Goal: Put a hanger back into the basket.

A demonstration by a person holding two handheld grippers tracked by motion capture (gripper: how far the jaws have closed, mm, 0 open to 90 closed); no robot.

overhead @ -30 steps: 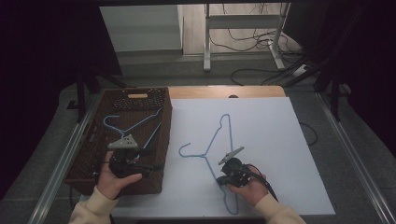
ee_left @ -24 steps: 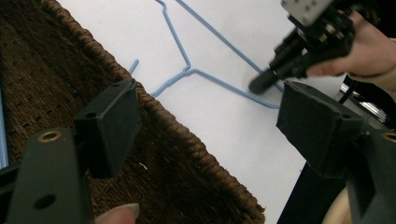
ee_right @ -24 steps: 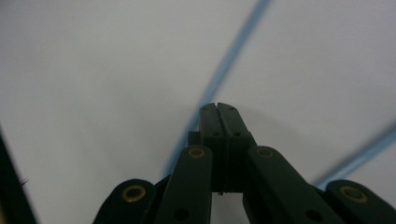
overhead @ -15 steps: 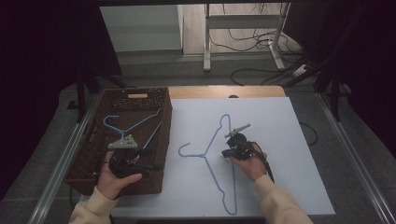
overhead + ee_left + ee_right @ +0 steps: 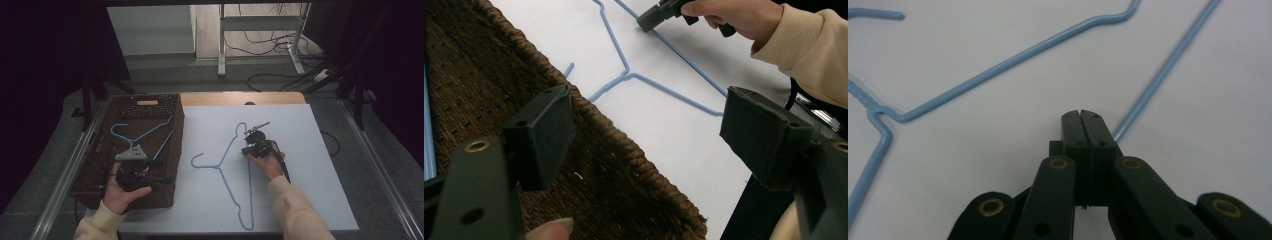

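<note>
A light blue wire hanger (image 5: 235, 170) lies flat on the white table sheet (image 5: 300, 190), just beside the brown wicker basket (image 5: 95, 165), its hook turned toward the basket. It is thin, bare wire, bent in a triangle with a twisted neck; no writing can be read on it. The right gripper (image 5: 1081, 116) rests against the hanger's long bar, jaws pressed together. The left gripper (image 5: 649, 130) hovers over the basket's rim, jaws spread wide. A second blue hanger (image 5: 142, 135) lies inside the basket.
</note>
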